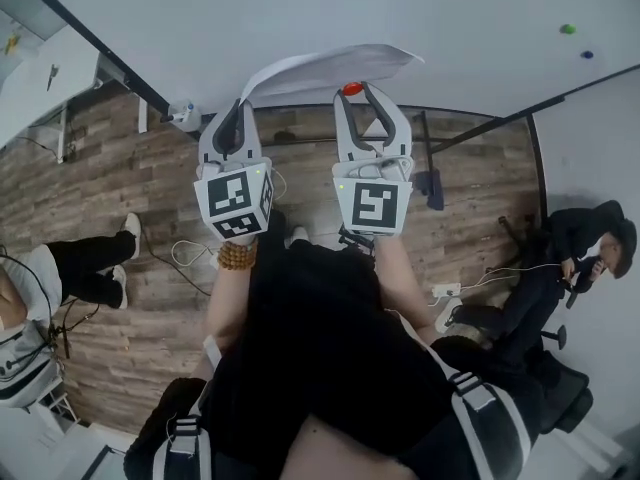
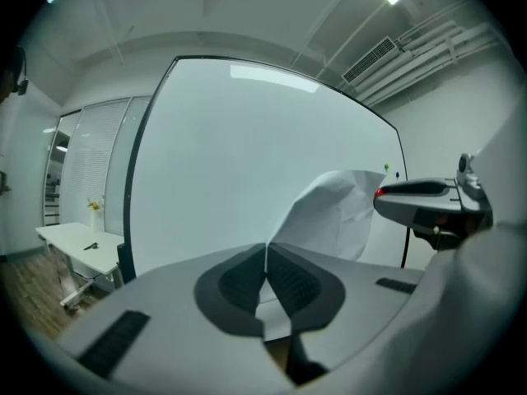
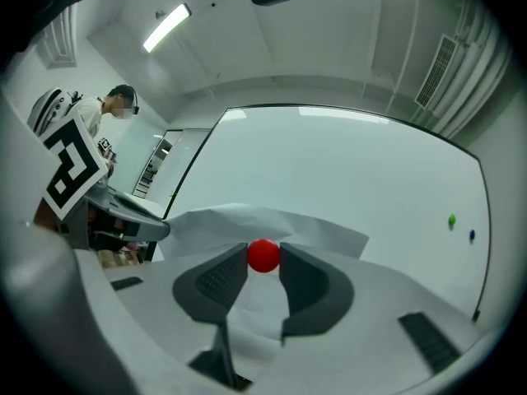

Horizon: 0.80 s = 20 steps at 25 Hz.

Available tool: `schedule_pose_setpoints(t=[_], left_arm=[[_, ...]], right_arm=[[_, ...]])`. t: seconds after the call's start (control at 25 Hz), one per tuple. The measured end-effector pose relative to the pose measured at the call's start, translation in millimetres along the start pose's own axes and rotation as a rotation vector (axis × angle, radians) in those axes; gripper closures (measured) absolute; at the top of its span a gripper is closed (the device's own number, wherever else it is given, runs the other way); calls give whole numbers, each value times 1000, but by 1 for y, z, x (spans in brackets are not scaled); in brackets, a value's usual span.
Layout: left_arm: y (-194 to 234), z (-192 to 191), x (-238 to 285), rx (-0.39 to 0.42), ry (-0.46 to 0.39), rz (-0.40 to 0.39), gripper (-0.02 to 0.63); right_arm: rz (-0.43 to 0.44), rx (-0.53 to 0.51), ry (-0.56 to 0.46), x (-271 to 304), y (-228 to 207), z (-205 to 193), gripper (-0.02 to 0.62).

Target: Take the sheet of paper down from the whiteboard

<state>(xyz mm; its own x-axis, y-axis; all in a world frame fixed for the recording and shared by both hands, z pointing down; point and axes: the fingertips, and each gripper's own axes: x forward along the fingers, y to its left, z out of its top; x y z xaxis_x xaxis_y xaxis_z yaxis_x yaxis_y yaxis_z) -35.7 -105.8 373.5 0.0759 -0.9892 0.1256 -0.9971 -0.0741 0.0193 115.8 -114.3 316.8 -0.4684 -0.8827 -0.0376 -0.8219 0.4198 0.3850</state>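
Centre frame: your left gripper (image 2: 266, 263) is closed on the edge of the sheet of paper (image 1: 330, 66), and your right gripper (image 1: 356, 96) clamps a red magnet (image 3: 263, 255). The paper's long axis runs left to right, rising rightward, against the whiteboard (image 1: 450, 28) at top.

Thin, matt white sheet of paper (image 2: 329, 212), creased and buckled. Behind it, smooth white whiteboard (image 2: 247, 155) with a faint sheen and a dark frame. Small red round magnet (image 3: 263, 255): looks glossy, like hard plastic. On the left gripper (image 2: 265, 260) and the right gripper (image 3: 263, 258), smooth light-grey matt plastic bodies and dark, rubbery pads (image 2: 298, 282) ribbed in a fine grid. Below, brown wood-grain plank floor (image 1: 120, 188), low sheen. Black matt cloth top (image 1: 320, 348); brown beaded bracelet (image 1: 237, 256), wood-like, slightly shiny.
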Motion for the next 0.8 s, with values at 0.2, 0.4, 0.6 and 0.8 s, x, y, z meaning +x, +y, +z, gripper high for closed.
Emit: schedule_pose_setpoints(t=[0.2, 0.4, 0.6, 0.8], left_arm=[[-15, -12, 14, 18, 39, -63, 594], [-18, -15, 29, 18, 57, -92, 594], [-20, -9, 34, 12, 53, -97, 594], [-19, -9, 36, 7, 53, -97, 594]], right_arm=[[-34, 5, 11, -4, -13, -13, 476], [-31, -4, 17, 4, -13, -18, 476], [5, -45, 22, 7, -9, -16, 476], [23, -51, 22, 12, -4, -14, 477]])
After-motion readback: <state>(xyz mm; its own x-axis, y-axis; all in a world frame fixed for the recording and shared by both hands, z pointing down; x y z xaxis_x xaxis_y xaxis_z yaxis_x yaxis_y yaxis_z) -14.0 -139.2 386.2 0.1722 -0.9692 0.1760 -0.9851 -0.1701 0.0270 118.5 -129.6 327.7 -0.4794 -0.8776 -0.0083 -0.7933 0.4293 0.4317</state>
